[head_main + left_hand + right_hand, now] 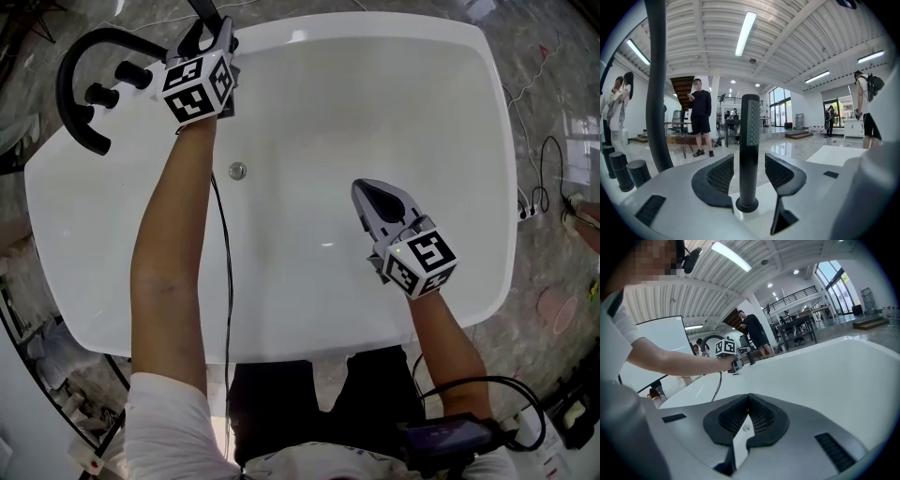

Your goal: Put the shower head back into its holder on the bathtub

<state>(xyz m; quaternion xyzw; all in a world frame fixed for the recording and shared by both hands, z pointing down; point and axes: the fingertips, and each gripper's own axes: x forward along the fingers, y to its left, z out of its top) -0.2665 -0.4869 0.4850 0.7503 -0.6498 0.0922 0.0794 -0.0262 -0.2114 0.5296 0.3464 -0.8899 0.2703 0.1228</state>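
Note:
The black shower head [750,136] stands upright in its round holder [747,205] on the white bathtub's rim [684,187]. My left gripper [749,159] straddles the handle, open, with a gap showing on each side between pad and handle. In the head view the left gripper [212,36] is at the tub's far left corner, and the shower head [201,8] pokes out beyond it. My right gripper [362,193] hovers over the tub's inside, shut with nothing between its jaws. In the right gripper view its tips [749,397] meet, and the left gripper [736,364] shows far off.
A black curved faucet spout [77,62] and two black knobs [101,95] stand on the rim left of the left gripper. The drain [237,170] sits in the tub floor. A black cable [228,281] hangs by the left arm. People stand in the hall behind [700,117].

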